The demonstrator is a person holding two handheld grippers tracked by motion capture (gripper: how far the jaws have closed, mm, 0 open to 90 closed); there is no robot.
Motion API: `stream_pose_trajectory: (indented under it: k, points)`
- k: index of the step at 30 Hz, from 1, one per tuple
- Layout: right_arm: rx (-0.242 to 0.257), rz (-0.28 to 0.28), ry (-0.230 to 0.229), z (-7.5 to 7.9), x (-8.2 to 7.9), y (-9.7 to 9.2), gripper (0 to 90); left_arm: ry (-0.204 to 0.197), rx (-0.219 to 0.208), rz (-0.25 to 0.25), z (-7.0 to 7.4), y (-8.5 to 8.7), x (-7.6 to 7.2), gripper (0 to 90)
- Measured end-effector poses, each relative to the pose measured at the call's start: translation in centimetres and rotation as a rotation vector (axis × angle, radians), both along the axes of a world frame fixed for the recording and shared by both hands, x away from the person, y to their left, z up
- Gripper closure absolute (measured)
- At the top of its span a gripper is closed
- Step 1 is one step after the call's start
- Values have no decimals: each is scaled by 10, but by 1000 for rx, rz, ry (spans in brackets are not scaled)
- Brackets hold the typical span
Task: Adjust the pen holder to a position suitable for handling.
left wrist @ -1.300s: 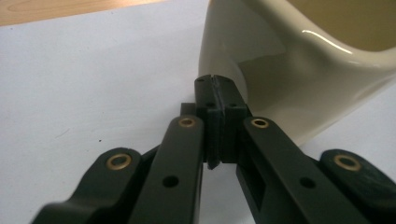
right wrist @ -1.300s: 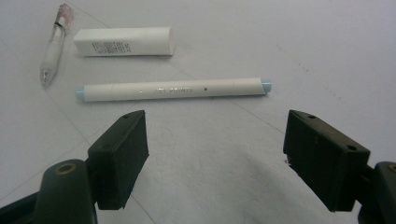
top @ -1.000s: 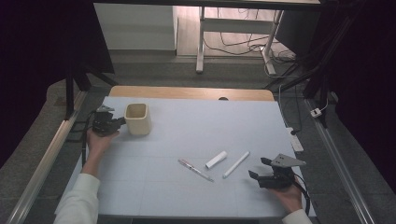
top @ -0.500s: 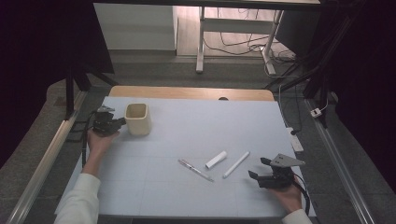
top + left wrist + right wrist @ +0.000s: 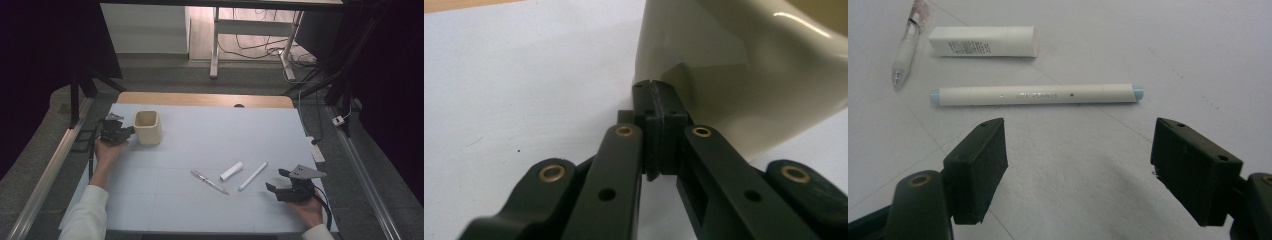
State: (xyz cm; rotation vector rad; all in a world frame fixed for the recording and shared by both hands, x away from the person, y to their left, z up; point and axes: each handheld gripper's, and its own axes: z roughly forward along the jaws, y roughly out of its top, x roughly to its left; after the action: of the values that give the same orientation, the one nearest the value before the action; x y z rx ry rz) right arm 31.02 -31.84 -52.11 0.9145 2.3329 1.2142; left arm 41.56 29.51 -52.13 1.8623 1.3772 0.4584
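A cream square cup (image 5: 147, 127) stands upright at the table's far left. My left gripper (image 5: 127, 132) rests just left of it, shut with nothing between its jaws; in the left gripper view the closed tips (image 5: 658, 102) sit right at the cup's wall (image 5: 744, 85), contact unclear. Near the front right my right gripper (image 5: 275, 181) stands open and empty. Ahead of its jaws (image 5: 1078, 165) lie a white marker (image 5: 1035, 94) with pale blue ends, a short white tube (image 5: 984, 41) and a clear pen (image 5: 908, 45). From above, the marker (image 5: 253, 176), tube (image 5: 231, 171) and pen (image 5: 209, 181) lie together mid-table.
The table wears a pale blue-grey mat (image 5: 210, 135) with a wooden edge (image 5: 200, 99) at the back. Metal rails (image 5: 47, 175) run along both sides. Cables and a desk leg (image 5: 214, 45) are on the floor beyond.
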Motion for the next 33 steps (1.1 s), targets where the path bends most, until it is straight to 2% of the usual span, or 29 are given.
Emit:
stream_pose_trajectory:
  k: [2, 10, 14, 18, 25, 33]
  points:
    - [0, 1, -1, 0, 0, 0, 224, -1, 10, 5, -1, -1, 0, 890]
    - [2, 0, -1, 0, 0, 0, 224, -1, 2, 9, -2, -1, 1, 891]
    - [0, 0, -2, 0, 0, 0, 224, -5, 17, 12, -2, -3, 2, 891]
    - [-2, -8, -5, -1, 1, 1, 224, -9, 11, 8, -2, -3, 2, 891]
    - [-1, -5, -3, 0, 0, 0, 224, 3, 37, -16, -4, -10, 5, 891]
    - [0, -5, -4, -1, 1, 1, 225, -2, 31, -35, -5, -17, 8, 891]
